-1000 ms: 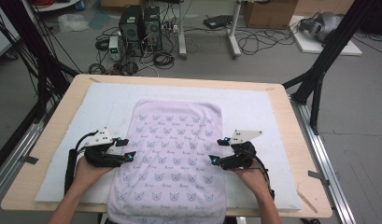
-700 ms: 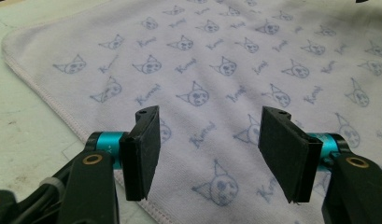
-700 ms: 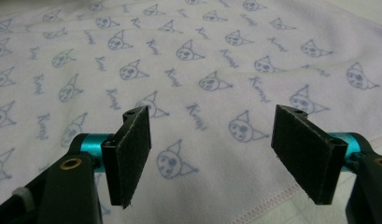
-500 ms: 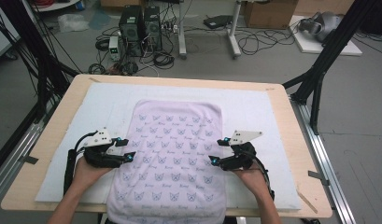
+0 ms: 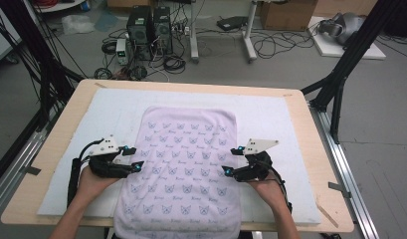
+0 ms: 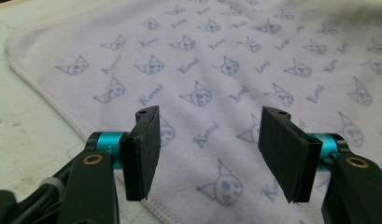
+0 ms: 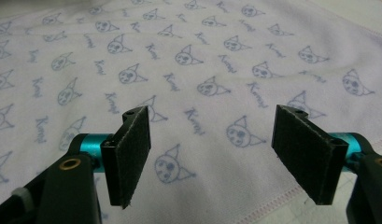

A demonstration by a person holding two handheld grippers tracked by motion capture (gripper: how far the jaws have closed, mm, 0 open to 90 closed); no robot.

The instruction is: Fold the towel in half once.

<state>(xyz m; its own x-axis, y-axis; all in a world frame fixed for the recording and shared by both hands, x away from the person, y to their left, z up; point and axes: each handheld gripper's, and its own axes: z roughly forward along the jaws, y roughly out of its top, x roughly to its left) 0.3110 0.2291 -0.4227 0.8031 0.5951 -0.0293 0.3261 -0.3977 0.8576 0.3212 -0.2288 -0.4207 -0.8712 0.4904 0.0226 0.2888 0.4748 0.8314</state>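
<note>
I've got the towel (image 5: 183,169) spread flat on the white mat (image 5: 270,114), long axis running six to twelve o'clock, its near end hanging just over the table (image 5: 310,134) edge at six. Pale lilac, printed all over with little cat faces.

Left gripper (image 5: 131,158) sits at nine o'clock of the towel, right at its side hem. In the left gripper view the jaws stand wide apart with nothing between them; the left gripper (image 6: 207,149) looks across the cloth, and the stitched hem (image 6: 53,100) runs from ten o'clock down toward six, passing under the left-hand jaw. Bare mat beyond it.

Right gripper (image 5: 231,160) mirrors that at three o'clock, tips over the opposite side edge. In the right gripper view its jaws gape just as wide, gripping nothing, and the right gripper (image 7: 212,158) has the towel (image 7: 179,70) beneath it, hem at about four o'clock.

Whether the jaw tips actually rest on the fabric or hang just above it, I can't say from these angles.

Both of the person's hands (image 5: 94,181) come in from six o'clock, well apart, one to each side of the towel.
</note>
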